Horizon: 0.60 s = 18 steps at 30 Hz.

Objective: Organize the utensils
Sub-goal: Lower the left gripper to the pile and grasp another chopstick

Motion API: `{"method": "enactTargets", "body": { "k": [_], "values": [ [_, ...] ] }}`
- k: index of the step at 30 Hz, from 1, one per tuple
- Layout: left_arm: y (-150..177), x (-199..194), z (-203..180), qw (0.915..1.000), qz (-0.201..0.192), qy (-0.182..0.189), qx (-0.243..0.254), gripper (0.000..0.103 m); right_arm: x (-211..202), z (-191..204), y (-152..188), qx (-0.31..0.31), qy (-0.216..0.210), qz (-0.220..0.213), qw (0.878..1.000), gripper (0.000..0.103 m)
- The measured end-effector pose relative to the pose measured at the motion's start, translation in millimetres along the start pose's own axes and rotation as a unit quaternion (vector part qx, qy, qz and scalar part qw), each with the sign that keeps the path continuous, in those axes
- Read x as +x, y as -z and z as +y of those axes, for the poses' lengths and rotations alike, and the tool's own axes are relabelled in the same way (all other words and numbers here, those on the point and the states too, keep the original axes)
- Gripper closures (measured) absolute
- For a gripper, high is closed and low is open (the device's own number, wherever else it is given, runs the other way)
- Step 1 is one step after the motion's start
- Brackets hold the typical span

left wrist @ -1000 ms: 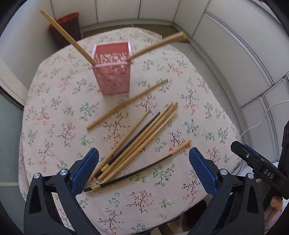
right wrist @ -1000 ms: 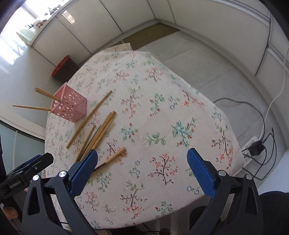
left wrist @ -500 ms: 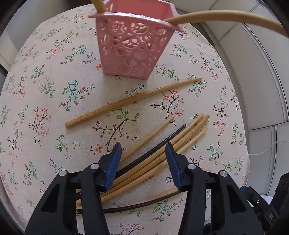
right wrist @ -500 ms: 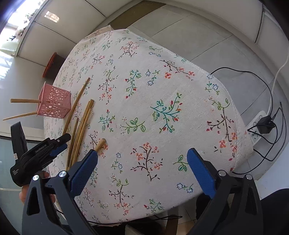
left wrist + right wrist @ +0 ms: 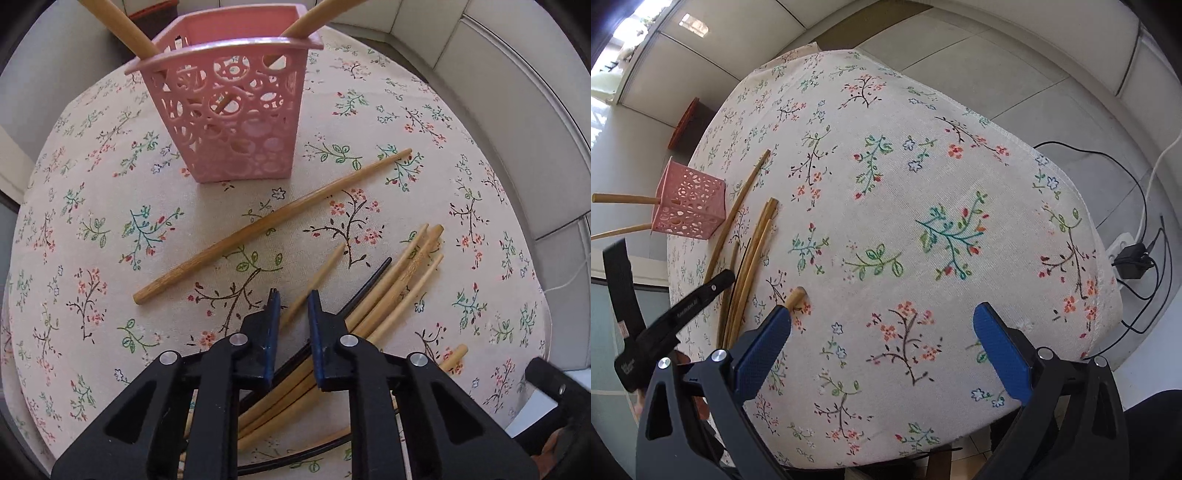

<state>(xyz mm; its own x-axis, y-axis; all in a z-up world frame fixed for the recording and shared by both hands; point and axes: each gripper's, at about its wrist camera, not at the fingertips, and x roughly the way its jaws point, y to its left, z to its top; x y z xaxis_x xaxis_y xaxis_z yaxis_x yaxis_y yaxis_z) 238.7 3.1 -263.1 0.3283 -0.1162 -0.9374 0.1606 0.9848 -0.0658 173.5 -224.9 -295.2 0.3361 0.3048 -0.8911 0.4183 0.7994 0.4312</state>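
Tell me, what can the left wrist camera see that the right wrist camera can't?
Only the left wrist view: the left gripper's tips, which have just been closing, with a thin wooden chopstick between them.
Only the right wrist view: the right gripper's wide-open blue pads and a black power adapter on the floor.
Both: the pink basket, the loose chopsticks and the flowery tablecloth.

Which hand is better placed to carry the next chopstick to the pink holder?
Left. Its tongs have just been closing around a bamboo chopstick near the pink holder; the right tongs hang open over bare tablecloth.
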Motion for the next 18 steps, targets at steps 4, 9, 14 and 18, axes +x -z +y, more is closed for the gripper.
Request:
{"method": "enactTargets", "body": {
  "k": [4,9,14,18],
  "values": [
    [5.6,-39.9,11.1,0.9979,-0.059,0.020,0.016,0.103,6.9,25.7,-9.8,0.017,-0.011,-0.017,1.000,0.007],
    [24.2,-94.5,25.5,0.9932,-0.101,0.049,0.031,0.103,31.4,52.1,-17.4,0.041,-0.017,0.020,0.999,0.009],
    [24.9,-76.5,33.0,0.9955,-0.049,0.075,0.032,0.098,26.8,54.1,-12.8,0.043,0.001,0.012,0.999,0.010],
    [14.0,-42.3,25.7,0.9973,-0.008,0.069,0.025,0.096,16.1,40.8,-4.2,0.043,0.006,-0.003,0.999,0.010]
  ]
}}
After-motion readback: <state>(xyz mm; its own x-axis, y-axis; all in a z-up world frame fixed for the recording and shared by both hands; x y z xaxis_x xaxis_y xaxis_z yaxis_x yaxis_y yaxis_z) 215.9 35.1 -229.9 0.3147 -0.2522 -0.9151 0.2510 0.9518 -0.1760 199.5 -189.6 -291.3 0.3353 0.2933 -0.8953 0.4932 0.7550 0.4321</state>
